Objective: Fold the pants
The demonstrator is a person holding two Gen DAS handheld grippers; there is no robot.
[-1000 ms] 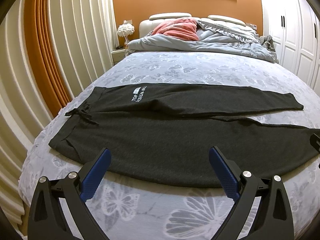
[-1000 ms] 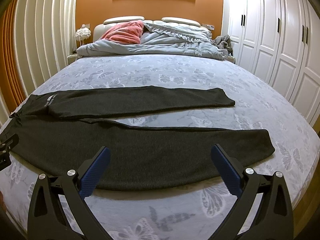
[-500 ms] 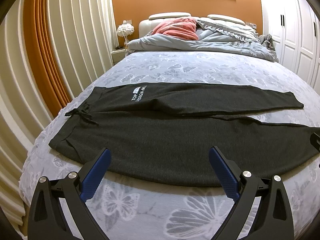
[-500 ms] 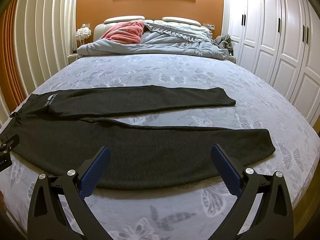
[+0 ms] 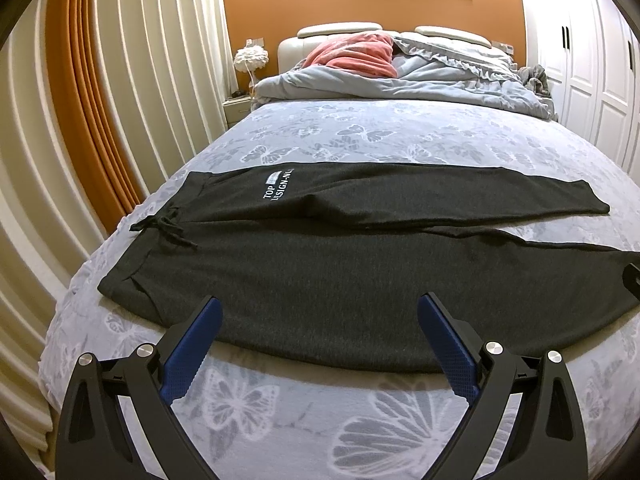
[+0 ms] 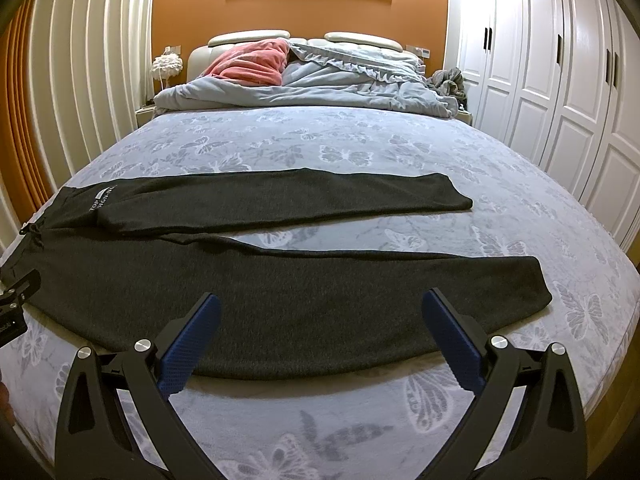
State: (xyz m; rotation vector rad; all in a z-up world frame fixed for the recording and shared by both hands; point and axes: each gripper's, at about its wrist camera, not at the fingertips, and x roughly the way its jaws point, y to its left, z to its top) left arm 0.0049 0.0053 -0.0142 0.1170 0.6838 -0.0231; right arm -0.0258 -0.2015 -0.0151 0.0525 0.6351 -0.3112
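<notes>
Left wrist view: my left gripper (image 5: 318, 320) is spread wide, holding nothing, hovering just short of the near edge of the pants (image 5: 340, 280). Pants lie flat across the bed (image 5: 400, 140), waistband to the left with its drawstring (image 5: 168, 224), legs running right, far leg parted from the near one. Right wrist view: my right gripper (image 6: 320, 318) is also spread wide and empty, near the pants' (image 6: 300, 300) near leg, cuff off to its right.
</notes>
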